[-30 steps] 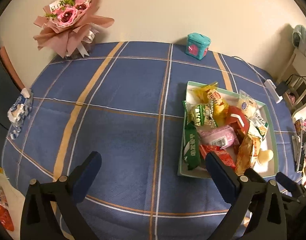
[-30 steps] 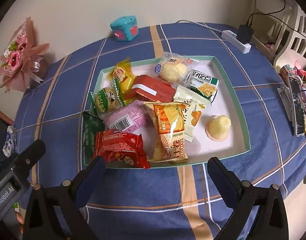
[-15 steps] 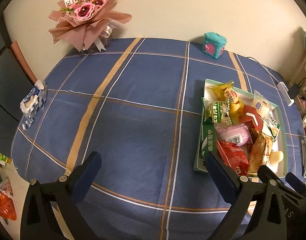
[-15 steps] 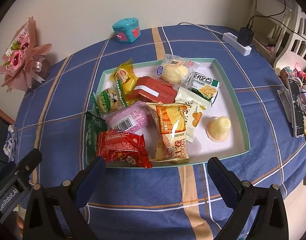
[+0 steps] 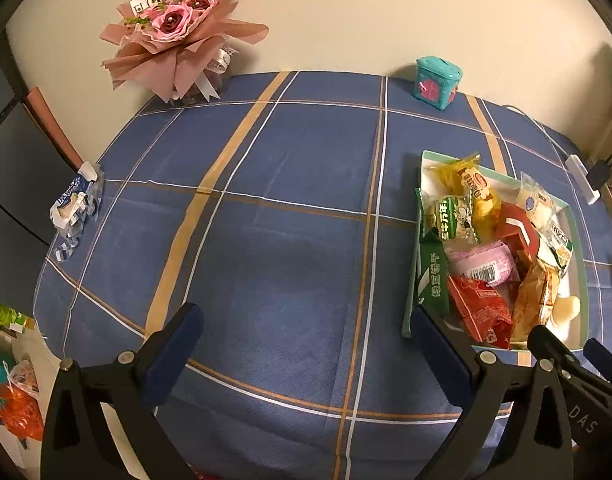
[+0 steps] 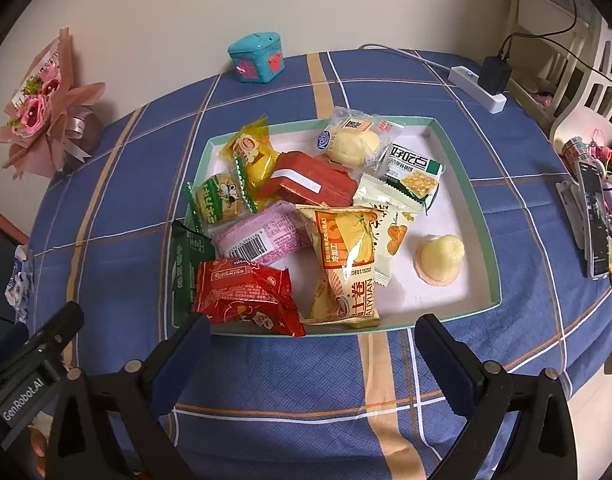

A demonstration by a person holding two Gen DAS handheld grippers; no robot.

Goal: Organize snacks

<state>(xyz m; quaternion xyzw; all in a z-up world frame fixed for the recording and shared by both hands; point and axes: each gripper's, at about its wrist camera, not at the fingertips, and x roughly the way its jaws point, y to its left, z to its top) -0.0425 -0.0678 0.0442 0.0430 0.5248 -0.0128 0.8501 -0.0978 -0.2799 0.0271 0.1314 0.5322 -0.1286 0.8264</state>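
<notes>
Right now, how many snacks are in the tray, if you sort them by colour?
In the tray, counted from the right wrist view:
Red: 2, the red packet and the red box
Green: 2, the dark green packet and the green-edged round biscuit
Yellow or orange: 3, the yellow packet, the orange chip bag and the jelly cup
Pink: 1, the pink packet
White or clear: 3, the wrapped bun, the cracker packet and the pale packet
Total: 11

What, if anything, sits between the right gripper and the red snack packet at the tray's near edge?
Nothing visible. The right gripper is open over bare tablecloth just short of the tray. The red snack packet lies on top at the near-left corner, overhanging the low rim, with no other snack covering it.
</notes>
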